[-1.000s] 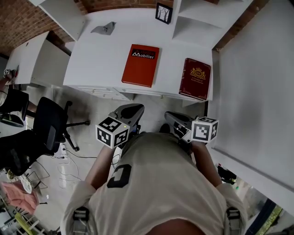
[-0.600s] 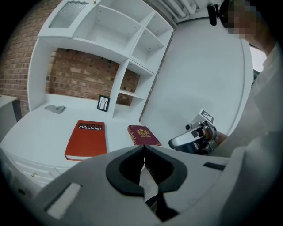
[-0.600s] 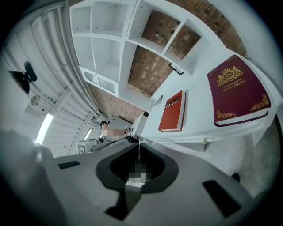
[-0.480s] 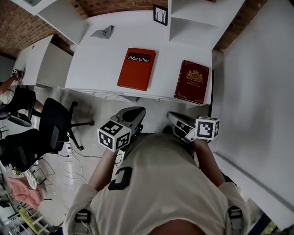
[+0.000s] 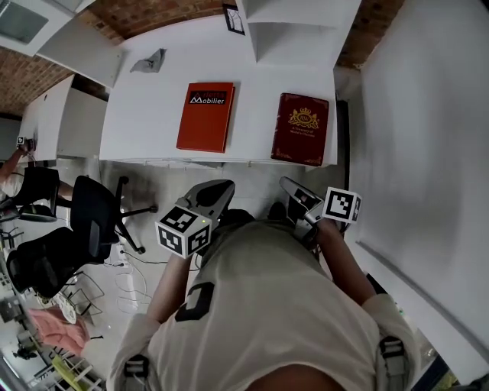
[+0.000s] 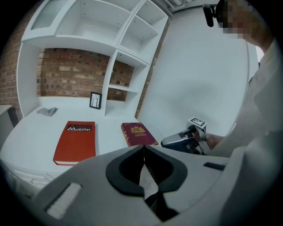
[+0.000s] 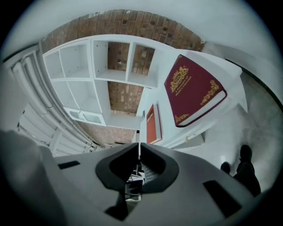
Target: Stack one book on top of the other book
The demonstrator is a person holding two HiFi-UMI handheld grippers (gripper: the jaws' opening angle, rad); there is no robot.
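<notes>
Two books lie flat and apart on the white desk: an orange-red book on the left and a maroon book with a gold crest on the right. Both grippers hang in front of the desk's near edge, short of the books. My left gripper is shut and empty; its own view has the orange-red book and the maroon book ahead. My right gripper is shut and empty too, rolled on its side, with the maroon book ahead of it.
A small framed picture and a grey crumpled item sit at the back of the desk. White shelves rise behind the maroon book. A black office chair stands on the floor to the left. A white wall runs along the right.
Both grippers have edged toward the desk, and the right one has rolled and dropped a little. The books have slid left in the head view. Both grippers stay shut.
</notes>
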